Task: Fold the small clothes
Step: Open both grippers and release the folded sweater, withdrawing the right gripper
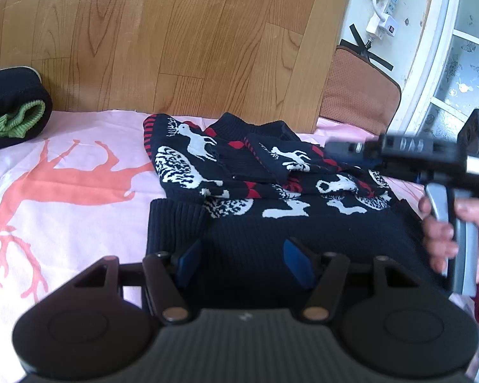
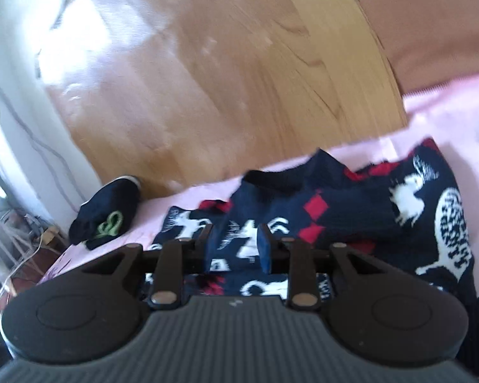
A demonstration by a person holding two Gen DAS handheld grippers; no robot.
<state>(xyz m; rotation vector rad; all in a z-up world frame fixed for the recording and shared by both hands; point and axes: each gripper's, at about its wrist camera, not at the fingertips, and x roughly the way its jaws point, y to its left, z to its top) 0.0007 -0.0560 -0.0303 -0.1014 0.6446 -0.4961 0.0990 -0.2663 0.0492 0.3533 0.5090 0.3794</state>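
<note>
Raised letters on one gripper body

In the left wrist view, the black body of the right gripper (image 1: pixel 343 151) bore embossed letters that seemed to read "DAS", though blur made them uncertain. Nothing else in either view carried legible text, numbers or brand marks.

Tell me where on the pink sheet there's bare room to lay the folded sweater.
The widest bare stretch of the pink sheet lies left of the sweater and in front of the dark bundle with green cuffs, over the orange deer print. The right side is crowded: the right gripper hangs over the sweater's far edge there.
</note>
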